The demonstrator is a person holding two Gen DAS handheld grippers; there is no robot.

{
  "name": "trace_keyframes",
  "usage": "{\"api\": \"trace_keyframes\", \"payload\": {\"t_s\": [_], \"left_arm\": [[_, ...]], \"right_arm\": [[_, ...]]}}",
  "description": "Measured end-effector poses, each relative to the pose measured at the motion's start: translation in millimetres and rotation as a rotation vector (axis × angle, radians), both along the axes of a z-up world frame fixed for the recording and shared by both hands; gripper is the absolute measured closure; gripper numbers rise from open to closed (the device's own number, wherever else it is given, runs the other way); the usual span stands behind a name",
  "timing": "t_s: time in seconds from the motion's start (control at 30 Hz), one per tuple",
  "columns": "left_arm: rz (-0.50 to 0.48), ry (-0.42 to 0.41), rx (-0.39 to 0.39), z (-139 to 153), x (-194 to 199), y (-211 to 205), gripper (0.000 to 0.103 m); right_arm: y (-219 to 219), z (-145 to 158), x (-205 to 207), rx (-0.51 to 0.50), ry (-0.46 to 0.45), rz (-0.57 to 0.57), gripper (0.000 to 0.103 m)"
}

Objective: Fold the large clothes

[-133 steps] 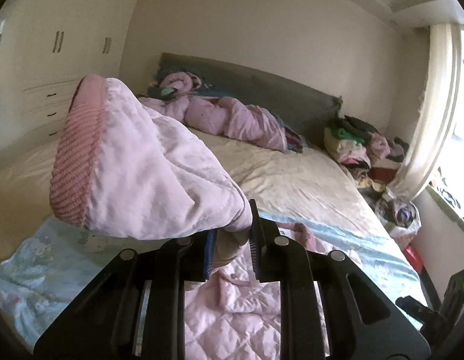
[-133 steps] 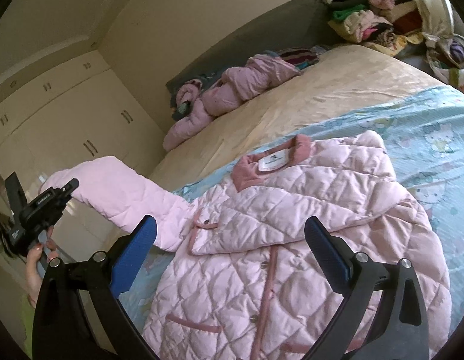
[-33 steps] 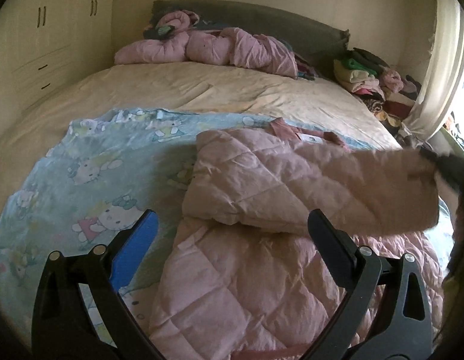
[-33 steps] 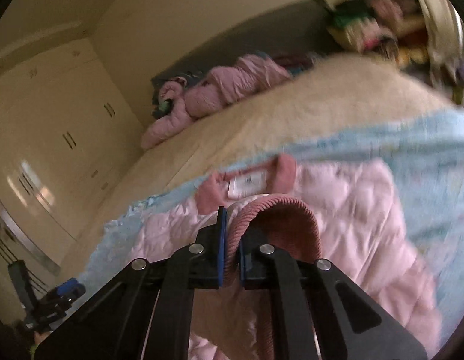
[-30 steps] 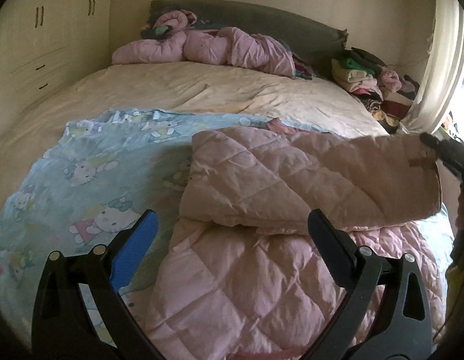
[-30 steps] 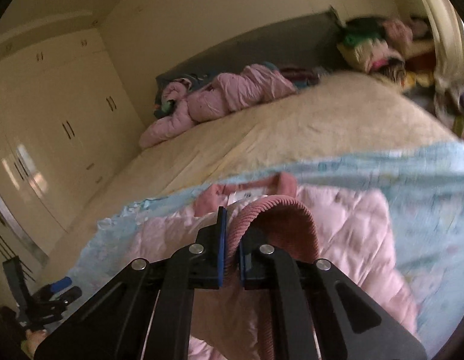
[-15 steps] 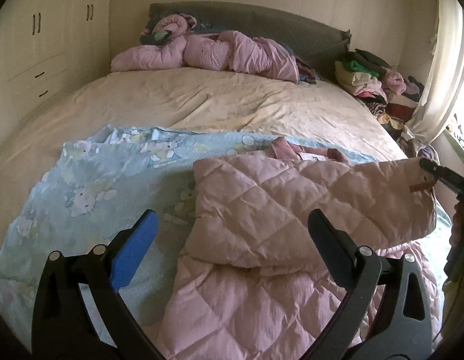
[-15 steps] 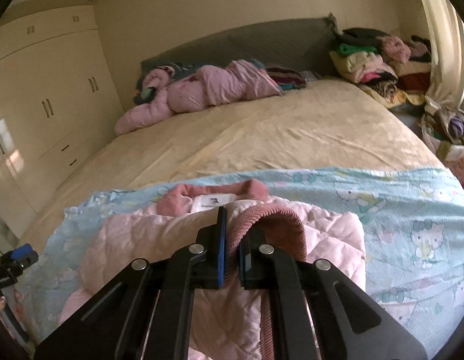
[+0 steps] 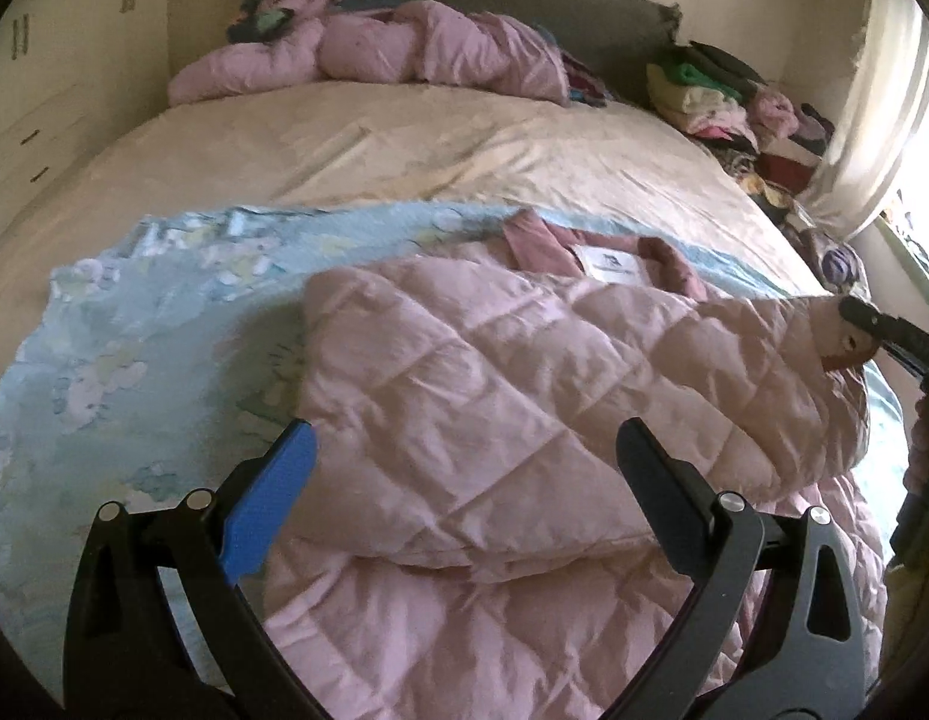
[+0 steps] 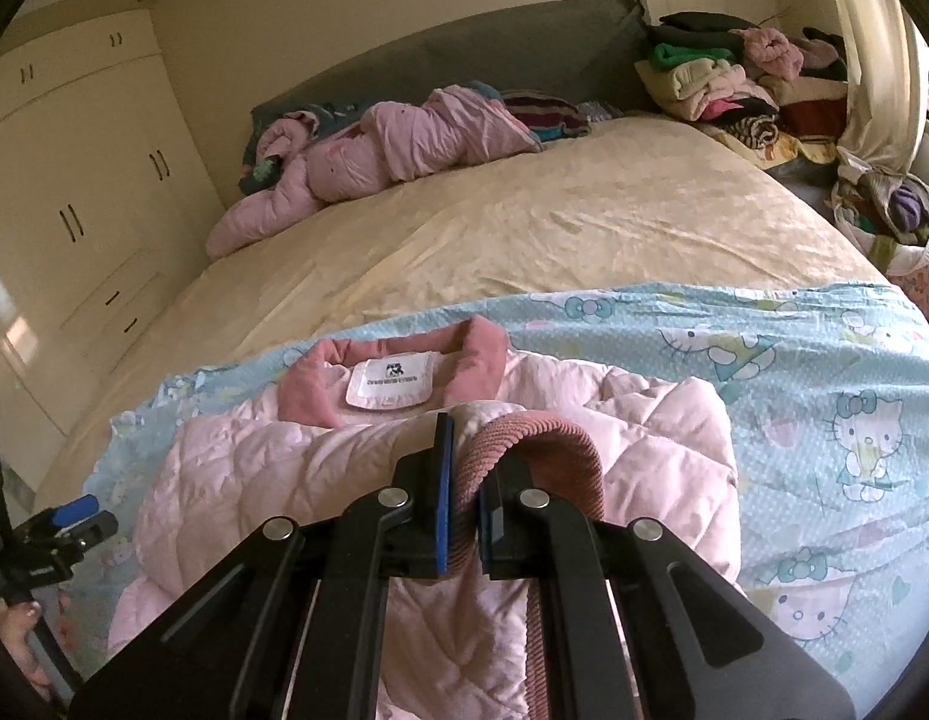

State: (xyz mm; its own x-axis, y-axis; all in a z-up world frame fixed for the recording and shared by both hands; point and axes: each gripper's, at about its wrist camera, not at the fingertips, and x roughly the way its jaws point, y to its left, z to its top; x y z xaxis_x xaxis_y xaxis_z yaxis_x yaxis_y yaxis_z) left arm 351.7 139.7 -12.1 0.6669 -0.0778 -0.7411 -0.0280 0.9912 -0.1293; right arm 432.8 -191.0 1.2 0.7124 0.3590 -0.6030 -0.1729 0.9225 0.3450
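Observation:
A pink quilted jacket lies on a light blue cartoon-print sheet on the bed, its darker pink collar and white label facing up. One sleeve is folded across the chest. My right gripper is shut on the ribbed pink sleeve cuff and holds it just above the jacket's right shoulder; it also shows at the right edge of the left wrist view. My left gripper is open and empty, hovering over the jacket's left side.
A crumpled pink garment lies by the grey headboard. A pile of folded clothes sits at the far right, with a curtain and a bag of clothes. Wardrobes line the left wall.
The left gripper let go of the left sleeve, which now lies folded across the chest. The right gripper took the right cuff, carried it over the jacket and lowered it toward the chest.

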Motion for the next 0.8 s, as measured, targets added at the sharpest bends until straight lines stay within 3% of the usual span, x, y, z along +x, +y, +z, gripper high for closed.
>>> {"api": "trace_keyframes", "payload": {"t_s": [0.2,0.23,0.27,0.43,0.57,0.63,0.7,0.8], "left_arm": [[-0.042,0.042,0.018,-17,9,-15,0.010],[-0.043,0.045,0.021,-19,10,-17,0.010],[-0.046,0.048,0.021,-20,10,-17,0.011],[-0.047,0.080,0.027,-33,14,-19,0.012],[-0.050,0.104,0.026,-44,16,-18,0.012],[-0.053,0.121,0.036,-52,18,-19,0.012],[-0.044,0.140,0.043,-59,20,-17,0.011],[-0.041,0.154,0.020,-66,23,-14,0.010]], "right_arm": [[-2,-3,2,0.000,0.020,0.002,0.090],[-4,-3,2,0.006,0.026,0.002,0.086],[-6,-4,2,0.020,0.035,0.001,0.074],[-13,-1,-4,0.038,0.039,-0.022,0.070],[-15,13,-20,0.048,-0.031,-0.079,0.047],[-8,24,-28,0.052,-0.073,-0.075,0.044],[1,28,-29,0.038,-0.075,-0.056,0.035],[22,25,-27,0.020,-0.050,-0.001,0.034]]}}
